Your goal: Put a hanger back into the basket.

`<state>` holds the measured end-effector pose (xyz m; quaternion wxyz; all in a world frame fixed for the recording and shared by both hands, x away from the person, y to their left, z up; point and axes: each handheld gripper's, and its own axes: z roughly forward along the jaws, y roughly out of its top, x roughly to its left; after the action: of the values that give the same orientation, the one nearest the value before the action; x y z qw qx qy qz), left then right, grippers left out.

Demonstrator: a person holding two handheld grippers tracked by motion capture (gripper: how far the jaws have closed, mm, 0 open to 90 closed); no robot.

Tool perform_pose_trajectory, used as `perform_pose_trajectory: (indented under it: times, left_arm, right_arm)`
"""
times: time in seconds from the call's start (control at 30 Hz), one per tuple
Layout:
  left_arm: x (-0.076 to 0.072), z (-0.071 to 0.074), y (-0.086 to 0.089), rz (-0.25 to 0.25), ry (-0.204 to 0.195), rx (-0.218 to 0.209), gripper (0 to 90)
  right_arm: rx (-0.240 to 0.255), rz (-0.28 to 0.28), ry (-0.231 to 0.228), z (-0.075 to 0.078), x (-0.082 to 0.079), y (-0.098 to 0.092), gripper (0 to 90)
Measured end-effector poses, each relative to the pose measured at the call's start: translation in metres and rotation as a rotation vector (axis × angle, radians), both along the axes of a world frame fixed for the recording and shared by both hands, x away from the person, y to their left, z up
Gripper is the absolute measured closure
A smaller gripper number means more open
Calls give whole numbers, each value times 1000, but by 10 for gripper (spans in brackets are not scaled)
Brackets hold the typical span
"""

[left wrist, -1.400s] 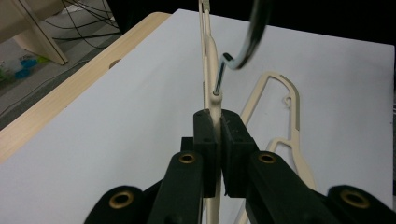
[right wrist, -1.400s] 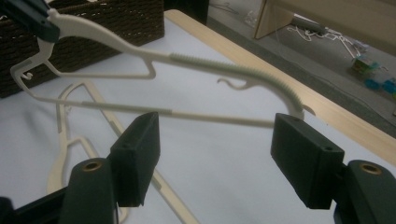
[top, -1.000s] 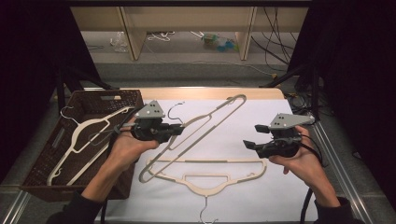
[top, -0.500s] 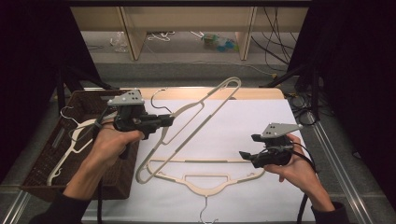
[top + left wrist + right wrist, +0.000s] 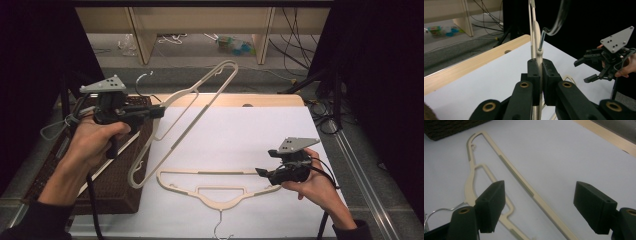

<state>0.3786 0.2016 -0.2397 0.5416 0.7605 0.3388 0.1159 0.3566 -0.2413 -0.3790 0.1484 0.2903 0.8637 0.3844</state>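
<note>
Left hand-held gripper (image 5: 159,113) clamps the raised hanger (image 5: 200,107); keep it level over the basket (image 5: 107,182). Right hand-held gripper (image 5: 261,173) gapes, empty.

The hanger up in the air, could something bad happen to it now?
Maybe. The left gripper pinches the lifted hanger only at its neck, beside the metal hook, so the long frame could swing or twist loose. Its low end hangs close to the basket rim and might catch there. The right gripper is open just above the second hanger on the table and could nudge it.
</note>
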Motion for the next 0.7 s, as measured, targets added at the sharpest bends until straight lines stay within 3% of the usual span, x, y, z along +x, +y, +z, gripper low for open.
perform_pose_trajectory:
  times: [0.33, 0.7]
  left_arm:
    - [1, 15, 42, 87, 2, 52, 861]
    - [-3, 10, 95, 165, 26, 81, 861]
  right_arm:
    - [-1, -12, 14, -2, -1, -1, 263]
    - [-5, -2, 21, -4, -1, -1, 264]
